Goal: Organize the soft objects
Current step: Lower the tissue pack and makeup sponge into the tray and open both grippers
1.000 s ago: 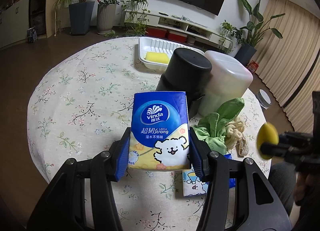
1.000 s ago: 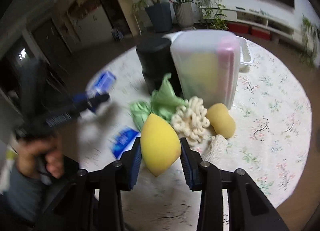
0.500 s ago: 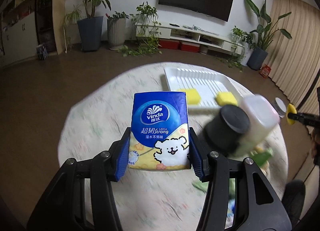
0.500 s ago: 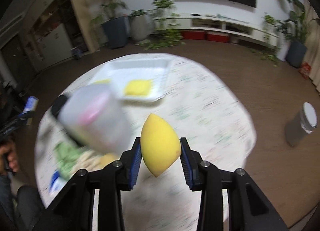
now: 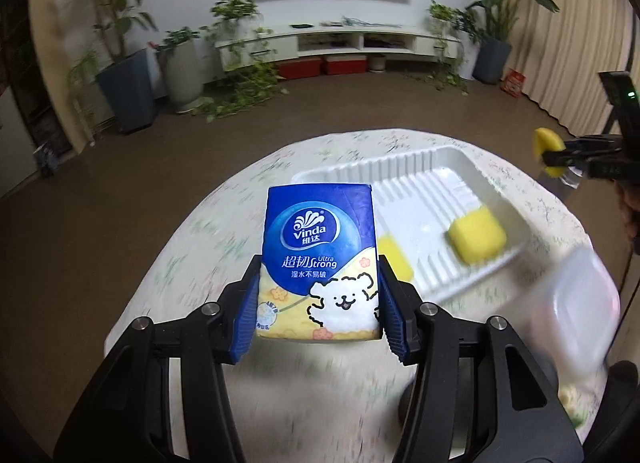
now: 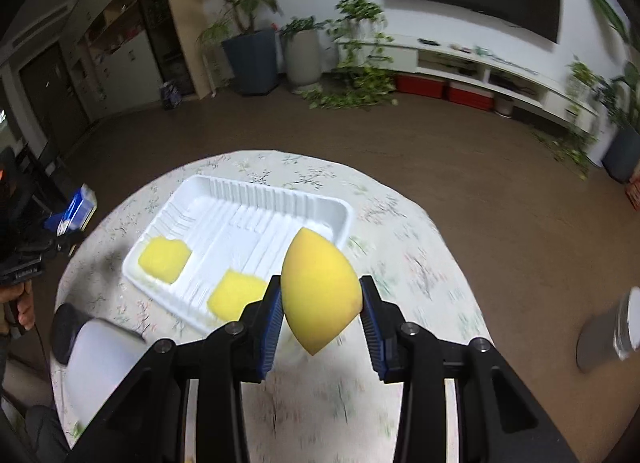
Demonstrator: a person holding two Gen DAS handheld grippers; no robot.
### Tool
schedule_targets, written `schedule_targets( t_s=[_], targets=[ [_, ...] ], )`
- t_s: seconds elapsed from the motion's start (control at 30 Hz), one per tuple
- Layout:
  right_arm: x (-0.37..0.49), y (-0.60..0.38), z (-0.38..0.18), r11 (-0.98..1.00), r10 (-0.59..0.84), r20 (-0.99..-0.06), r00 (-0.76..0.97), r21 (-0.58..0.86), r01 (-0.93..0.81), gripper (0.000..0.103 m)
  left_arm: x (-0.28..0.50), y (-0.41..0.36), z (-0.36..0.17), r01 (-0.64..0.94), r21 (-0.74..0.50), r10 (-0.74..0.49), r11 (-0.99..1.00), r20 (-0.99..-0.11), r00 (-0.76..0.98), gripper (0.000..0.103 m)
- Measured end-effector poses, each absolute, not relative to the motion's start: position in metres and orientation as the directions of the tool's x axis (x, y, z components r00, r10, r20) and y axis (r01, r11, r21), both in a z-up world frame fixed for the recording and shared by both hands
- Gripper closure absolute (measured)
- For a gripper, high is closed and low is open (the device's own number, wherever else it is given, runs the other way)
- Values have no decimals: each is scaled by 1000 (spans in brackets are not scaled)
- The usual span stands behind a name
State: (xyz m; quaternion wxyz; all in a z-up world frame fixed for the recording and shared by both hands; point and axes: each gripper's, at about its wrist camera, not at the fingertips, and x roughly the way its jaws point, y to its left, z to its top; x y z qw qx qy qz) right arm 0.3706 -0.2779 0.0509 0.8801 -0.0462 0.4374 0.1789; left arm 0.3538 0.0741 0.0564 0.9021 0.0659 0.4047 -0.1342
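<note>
My left gripper (image 5: 318, 303) pinches blue tissue pack (image 5: 320, 263) upright, held above round floral table (image 5: 224, 223). White ribbed tray (image 6: 256, 191) sits mid-table, far side — two yellow sponge squares (image 6: 165, 259) inside, near end. My right gripper (image 6: 320, 315) clamps yellow teardrop sponge (image 6: 320, 295), raised beside tray's right corner. Blurred translucent tub (image 6: 104, 359) lies near-left of tray.

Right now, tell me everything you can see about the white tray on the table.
The white tray is a shallow rectangular dish, apparently thin moulded plastic or foam, with a ribbed floor, fluted walls and a rolled rim. It lies flat on the floral tablecloth, toward the table's far side. Two yellow sponge blocks lie inside at its near end; the rest is bare. Neither gripper touches it.
</note>
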Motion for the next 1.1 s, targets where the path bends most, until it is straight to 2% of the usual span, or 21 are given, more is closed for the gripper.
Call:
schedule_targets(
  t_s=[0.33, 0.4, 0.63, 0.97, 1.0, 1.07, 1.1],
  targets=[
    [434, -225, -7, 863, 267, -855, 444, 7, -506, 63, 429, 22, 15, 454, 28, -235, 891, -826, 512, 53],
    [442, -213, -19, 845, 251, -869, 427, -19, -534, 63, 436, 18, 2, 456, 50, -207, 889, -843, 496, 53],
    [458, -197, -45, 832, 235, -893, 385, -21, -555, 62, 443, 24, -26, 417, 15, -192, 909, -872, 450, 52],
    [459, -179, -49, 799, 254, -886, 387, -34, -600, 59, 428, 33, -24, 381, 4, -183, 925, -872, 454, 52],
    [460, -179, -49, 802, 256, -886, 386, -28, -597, 58, 429, 36, -22, 367, 0, -182, 930, -867, 463, 52],
    [461, -179, -49, 807, 267, -884, 385, -14, -590, 46, 430, 39, -20, 351, -30, -202, 936, -862, 464, 52],
    [459, -179, -48, 808, 269, -881, 390, -14, -589, 44, 431, 41, -19, 346, -48, -215, 937, -861, 462, 52]
  ],
)
